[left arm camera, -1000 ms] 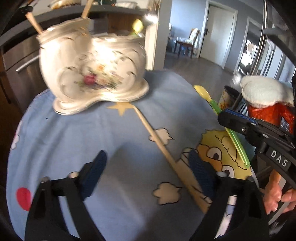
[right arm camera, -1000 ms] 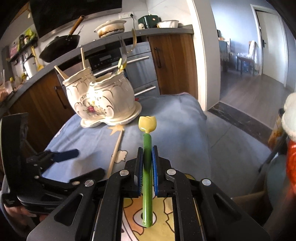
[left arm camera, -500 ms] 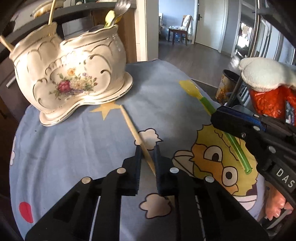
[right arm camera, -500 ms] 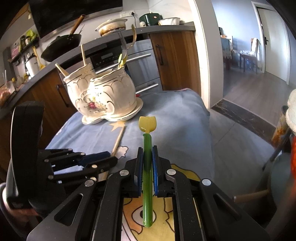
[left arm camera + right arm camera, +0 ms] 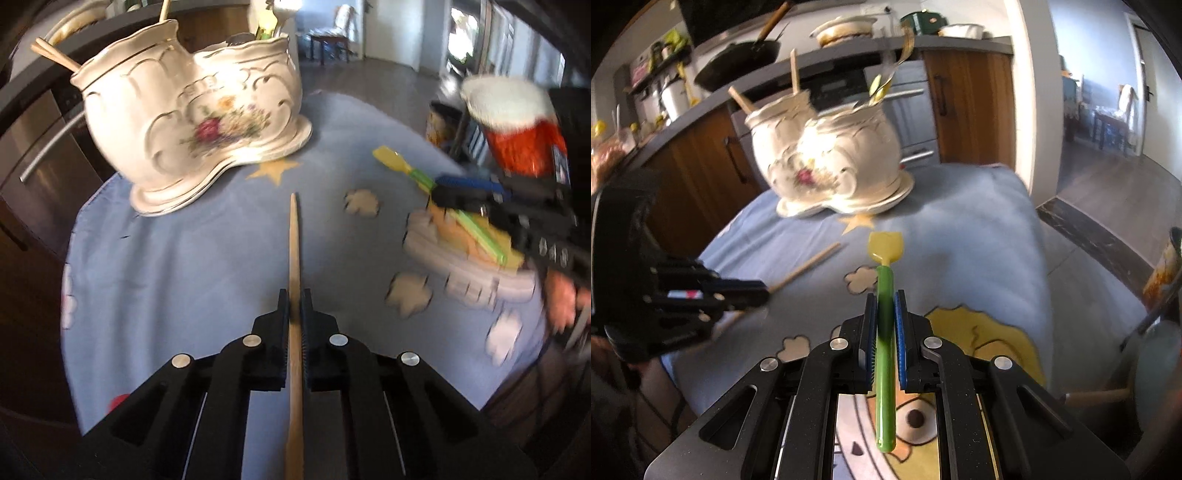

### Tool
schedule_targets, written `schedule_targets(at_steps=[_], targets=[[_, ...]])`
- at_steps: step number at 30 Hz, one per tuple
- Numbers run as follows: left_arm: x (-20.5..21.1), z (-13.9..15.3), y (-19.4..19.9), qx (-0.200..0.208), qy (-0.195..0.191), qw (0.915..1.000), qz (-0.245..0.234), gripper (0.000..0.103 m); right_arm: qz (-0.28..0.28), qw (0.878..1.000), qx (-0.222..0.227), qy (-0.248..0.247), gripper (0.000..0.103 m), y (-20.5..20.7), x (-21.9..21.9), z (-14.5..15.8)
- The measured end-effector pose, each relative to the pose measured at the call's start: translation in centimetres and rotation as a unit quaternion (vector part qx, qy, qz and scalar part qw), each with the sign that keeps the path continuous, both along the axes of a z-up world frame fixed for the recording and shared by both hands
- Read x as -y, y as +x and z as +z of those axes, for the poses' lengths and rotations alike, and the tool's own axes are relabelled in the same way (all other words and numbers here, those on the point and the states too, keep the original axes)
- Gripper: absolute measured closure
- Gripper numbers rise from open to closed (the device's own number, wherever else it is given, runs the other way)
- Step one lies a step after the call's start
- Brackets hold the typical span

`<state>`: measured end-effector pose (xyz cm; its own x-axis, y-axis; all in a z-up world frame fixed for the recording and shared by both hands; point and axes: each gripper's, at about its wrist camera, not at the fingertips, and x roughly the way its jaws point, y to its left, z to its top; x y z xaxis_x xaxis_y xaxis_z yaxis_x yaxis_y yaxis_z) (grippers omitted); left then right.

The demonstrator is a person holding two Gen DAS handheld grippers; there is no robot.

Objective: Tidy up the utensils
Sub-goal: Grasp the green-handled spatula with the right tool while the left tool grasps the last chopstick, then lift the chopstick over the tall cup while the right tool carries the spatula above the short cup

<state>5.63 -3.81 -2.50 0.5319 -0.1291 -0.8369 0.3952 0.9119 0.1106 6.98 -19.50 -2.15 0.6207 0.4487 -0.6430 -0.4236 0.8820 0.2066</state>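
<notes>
My left gripper is shut on a wooden chopstick and holds it above the blue tablecloth, tip toward the holder. My right gripper is shut on a green-handled utensil with a yellow head. The white floral ceramic utensil holder stands at the far side of the table and holds several chopsticks and metal cutlery; it also shows in the right wrist view. The right gripper appears at right in the left view, the left gripper at left in the right view.
The blue cartoon tablecloth covers the round table. Kitchen cabinets and an oven stand behind the holder. An orange and white object is beyond the table's right edge. Floor drops off to the right.
My left gripper has lifted the chopstick off the cloth and turned it toward the holder. My right gripper still holds the green utensil, moved slightly nearer the holder.
</notes>
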Motion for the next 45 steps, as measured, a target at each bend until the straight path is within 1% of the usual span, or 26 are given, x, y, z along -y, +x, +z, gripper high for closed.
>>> schedule_targets(at_steps=[1, 3, 7, 11, 15, 18, 20, 21, 24, 28, 30, 33, 36, 38, 40, 45], targets=[[-0.6, -0.1, -0.5, -0.001, 0.013, 0.9999, -0.008, 0.097, 0.007, 1.0, -0.005, -0.004, 0.093, 0.0, -0.4, -0.2], [-1.5, 0.0, -1.2, -0.005, 0.017, 0.9997, -0.018, 0.097, 0.017, 1.0, -0.012, -0.012, 0.093, -0.2, -0.9, -0.5], [-3.0, 0.0, -1.9, -0.01, 0.006, 0.9998, -0.018, 0.097, 0.03, 0.999, -0.024, -0.035, 0.093, -0.5, -2.2, -0.9], [-3.2, -0.3, -2.0, -0.009, -0.002, 0.9998, -0.015, 0.097, 0.027, 0.997, -0.031, -0.062, 0.092, -0.3, -2.9, -0.9], [-3.2, -0.4, -1.7, -0.012, -0.014, 0.9998, -0.012, 0.096, 0.03, 0.995, -0.039, -0.084, 0.084, 0.1, -3.9, -0.7], [-3.4, -0.5, -1.3, -0.011, -0.02, 0.9997, -0.01, 0.095, 0.033, 0.993, -0.033, -0.106, 0.084, 0.2, -4.7, -0.6], [-3.4, -0.5, -0.9, -0.011, -0.028, 0.9995, -0.006, 0.094, 0.037, 0.992, -0.031, -0.113, 0.088, 0.3, -4.8, -0.6], [-3.4, -0.6, -0.9, -0.01, -0.032, 0.9994, -0.005, 0.094, 0.037, 0.992, -0.03, -0.114, 0.093, 0.3, -4.9, -0.5], [-3.7, -0.6, -0.7, -0.004, -0.044, 0.999, -0.007, 0.094, 0.035, 0.992, -0.024, -0.118, 0.093, 0.3, -5.0, -0.4], [-4.2, -0.6, -1.1, 0.006, -0.052, 0.9985, -0.013, 0.097, 0.027, 0.995, -0.014, -0.098, 0.093, 0.3, -4.5, 0.1], [-4.6, -0.3, -1.5, 0.015, -0.058, 0.9981, -0.017, 0.097, 0.024, 0.997, -0.004, -0.077, 0.093, 0.3, -4.2, 0.7], [-5.3, 0.6, -2.0, 0.042, -0.068, 0.9965, -0.023, 0.097, 0.014, 0.999, 0.017, -0.046, 0.093, 0.3, -3.5, 2.0], [-6.6, 2.5, -2.4, 0.083, -0.091, 0.9921, -0.024, 0.097, 0.003, 0.999, 0.045, -0.029, 0.093, 0.7, -3.2, 3.7], [-7.3, 3.8, -2.6, 0.111, -0.103, 0.9882, -0.024, 0.097, -0.004, 0.997, 0.074, -0.011, 0.093, 0.9, -2.9, 5.2], [-7.6, 5.2, -2.7, 0.137, -0.111, 0.984, -0.026, 0.097, -0.011, 0.994, 0.104, 0.012, 0.093, 1.1, -2.8, 6.9], [-8.5, 9.1, -1.7, 0.209, -0.159, 0.9646, -0.029, 0.097, -0.021, 0.985, 0.159, 0.059, 0.093, 2.4, -3.0, 9.8]])
